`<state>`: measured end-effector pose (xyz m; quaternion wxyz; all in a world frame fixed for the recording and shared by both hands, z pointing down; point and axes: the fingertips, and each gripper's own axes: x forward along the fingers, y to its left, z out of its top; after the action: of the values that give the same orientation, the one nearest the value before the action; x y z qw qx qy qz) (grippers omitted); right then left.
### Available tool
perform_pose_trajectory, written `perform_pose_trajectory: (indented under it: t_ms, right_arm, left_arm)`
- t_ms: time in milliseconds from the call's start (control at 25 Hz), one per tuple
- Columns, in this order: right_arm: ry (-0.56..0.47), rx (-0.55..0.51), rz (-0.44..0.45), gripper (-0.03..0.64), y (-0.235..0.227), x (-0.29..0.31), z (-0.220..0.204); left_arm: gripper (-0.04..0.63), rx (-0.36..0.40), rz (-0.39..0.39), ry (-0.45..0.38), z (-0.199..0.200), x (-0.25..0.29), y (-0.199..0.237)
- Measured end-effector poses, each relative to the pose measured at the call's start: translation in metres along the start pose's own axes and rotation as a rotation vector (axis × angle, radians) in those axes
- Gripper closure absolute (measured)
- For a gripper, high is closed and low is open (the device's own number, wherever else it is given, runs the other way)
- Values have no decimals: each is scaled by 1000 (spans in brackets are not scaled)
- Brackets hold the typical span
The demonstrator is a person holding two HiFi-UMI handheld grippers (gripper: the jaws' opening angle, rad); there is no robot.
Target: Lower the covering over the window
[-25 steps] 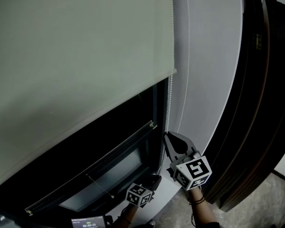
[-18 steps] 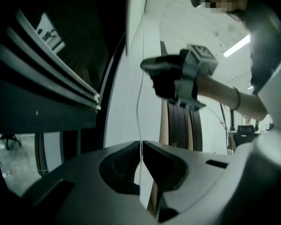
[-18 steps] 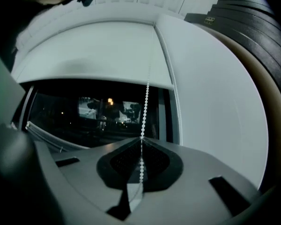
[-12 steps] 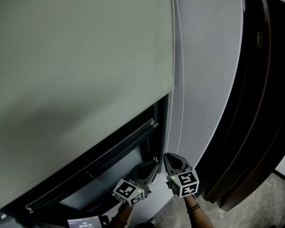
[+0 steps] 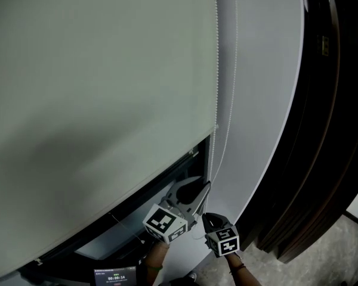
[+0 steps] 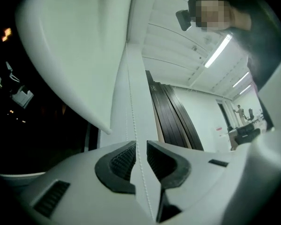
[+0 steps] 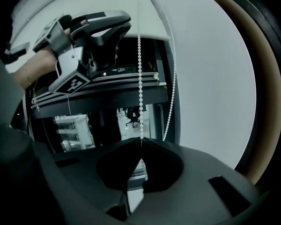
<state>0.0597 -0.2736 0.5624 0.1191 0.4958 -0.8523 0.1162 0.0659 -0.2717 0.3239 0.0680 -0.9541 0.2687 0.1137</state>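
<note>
— While both your claws are at that cord, how far along is the covering?

— From the head view, most of the way, I'd judge; the roller blind, a smooth, matt, pale grey-green sheet, hangs over nearly all of the window; only a dark slanting band of glass and frame shows under its hem, so some lowering is left. The bead cord, a thin white string of tiny balls, drops along the blind's right edge against a plain white wall; dark curved panels stand beyond it. My left gripper, pale grey, is the upper one; my right gripper, darker, sits just below it.

— And the left gripper view?

— Its jaws stand apart, having just been opening; the cord runs between the ribbed dark pads, neither pressing on it; the blind's hem ends in a rounded white corner, up and to the left.

— The right gripper view?

— Jaws together, pinched at the very tips on one strand of the cord; the other strand curves up just beside it; a dark window frame bar crosses behind.
</note>
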Motion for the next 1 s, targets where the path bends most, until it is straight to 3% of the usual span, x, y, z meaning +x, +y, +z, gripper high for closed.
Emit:
perform_pose_trajectory:
  t_ms: [440,480,680,840,1000]
  right_arm:
    - [-11,0,-6,603,10,-6,-3]
    - [-12,2,-7,603,10,-6,-2]
    - [-25,-5,-12,603,13,-10,-1]
    - [-21,-22,-39,603,14,-19,-11]
    - [-72,-35,-87,601,4,-37,-3]
  left_arm:
    - [538,41,-24,-26,16,26,6]
    - [567,43,-23,-26,16,26,7]
    - [584,6,-22,-47,25,20,4]
    - [586,51,-15,-73,28,11,4]
    - [588,41,20,-91,31,3,11]
